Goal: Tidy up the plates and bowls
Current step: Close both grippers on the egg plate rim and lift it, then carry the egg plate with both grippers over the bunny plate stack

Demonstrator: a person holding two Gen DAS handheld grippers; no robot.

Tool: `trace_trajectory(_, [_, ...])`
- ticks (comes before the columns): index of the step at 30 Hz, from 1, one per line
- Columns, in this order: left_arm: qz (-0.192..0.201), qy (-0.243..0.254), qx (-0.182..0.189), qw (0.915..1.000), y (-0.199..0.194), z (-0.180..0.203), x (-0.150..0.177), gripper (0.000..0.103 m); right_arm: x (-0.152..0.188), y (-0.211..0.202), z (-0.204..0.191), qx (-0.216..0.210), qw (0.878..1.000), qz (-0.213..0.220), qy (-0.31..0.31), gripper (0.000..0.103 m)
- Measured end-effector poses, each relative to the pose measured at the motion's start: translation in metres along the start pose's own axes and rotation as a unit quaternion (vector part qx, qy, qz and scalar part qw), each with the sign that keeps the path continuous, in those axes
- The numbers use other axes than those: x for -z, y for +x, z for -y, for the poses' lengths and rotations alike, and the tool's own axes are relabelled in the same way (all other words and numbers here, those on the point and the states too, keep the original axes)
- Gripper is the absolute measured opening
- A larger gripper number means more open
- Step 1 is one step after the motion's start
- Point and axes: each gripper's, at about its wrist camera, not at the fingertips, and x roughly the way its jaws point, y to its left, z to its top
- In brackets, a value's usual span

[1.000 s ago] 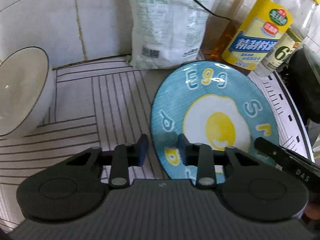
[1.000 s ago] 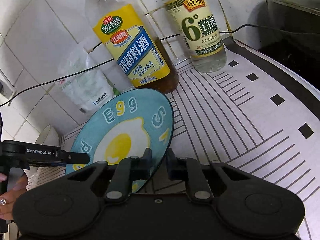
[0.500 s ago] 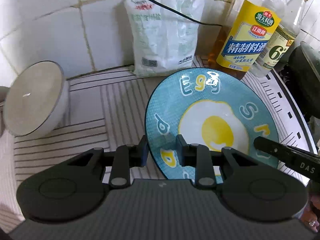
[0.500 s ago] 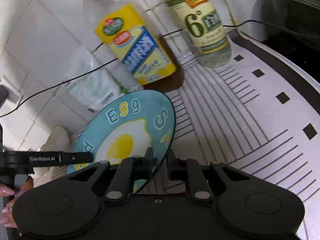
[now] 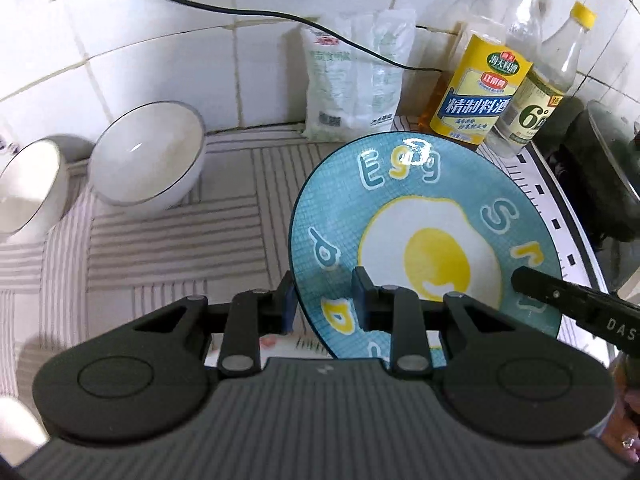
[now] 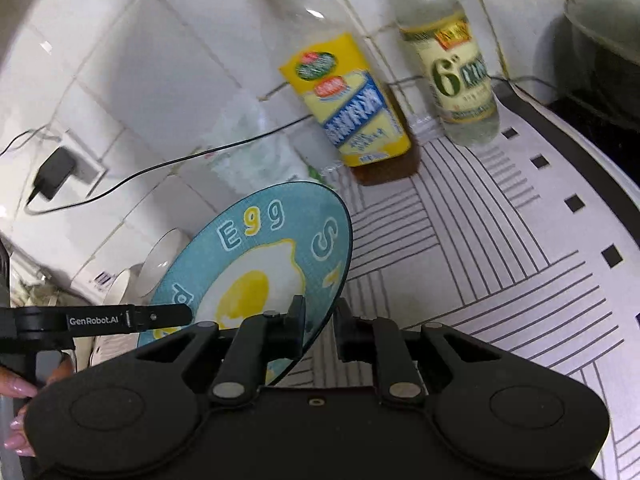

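Observation:
A blue plate with a fried-egg picture (image 5: pixel 424 232) is held in the air above the striped counter mat, tilted. My left gripper (image 5: pixel 324 300) is shut on the plate's left rim. My right gripper (image 6: pixel 320 320) is shut on the plate's right rim; the plate also shows in the right wrist view (image 6: pixel 256 264). The right gripper's finger shows in the left wrist view (image 5: pixel 576 304), and the left gripper's finger shows in the right wrist view (image 6: pixel 132 318). Two white bowls (image 5: pixel 148 160) (image 5: pixel 28 192) stand on the mat at the far left, by the tiled wall.
A white bag (image 5: pixel 356 80), a yellow-labelled cooking wine bottle (image 5: pixel 476 88) and a clear vinegar bottle (image 5: pixel 532 108) stand against the wall. A dark pot (image 5: pixel 608 184) sits at the right. A black cable (image 5: pixel 240 12) hangs along the tiles, from a charger (image 6: pixel 52 178).
Both grippers have lifted the plate up and back from the wall. The bowls, bag and bottles now look farther away, and a second bowl has come into view at the left.

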Motion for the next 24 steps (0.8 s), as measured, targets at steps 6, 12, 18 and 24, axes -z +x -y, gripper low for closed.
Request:
trace_trajectory(6, [-0.001, -0.028, -0.002, 0.9996, -0.034, -0.01, 0.021, 0.026, 0.005, -0.021, -0.023, -0.015, 0.999, -0.014, -0.033, 0.02])
trace_trajectory(12, [0.017, -0.03, -0.021, 0.9992, -0.055, -0.018, 0.046, 0.026, 0.018, -0.03, -0.035, -0.036, 0.998, -0.027, -0.044, 0.02])
trace_trajectory(18, [0.011, -0.054, -0.016, 0.9983, -0.067, -0.03, 0.07, 0.026, 0.03, -0.034, -0.043, -0.049, 0.995, -0.047, -0.071, 0.02])
trace_trajectory(24, [0.002, -0.064, -0.026, 0.9976, -0.076, -0.038, 0.086, 0.026, 0.044, -0.036, -0.052, -0.059, 0.992, -0.071, -0.083, 0.02])
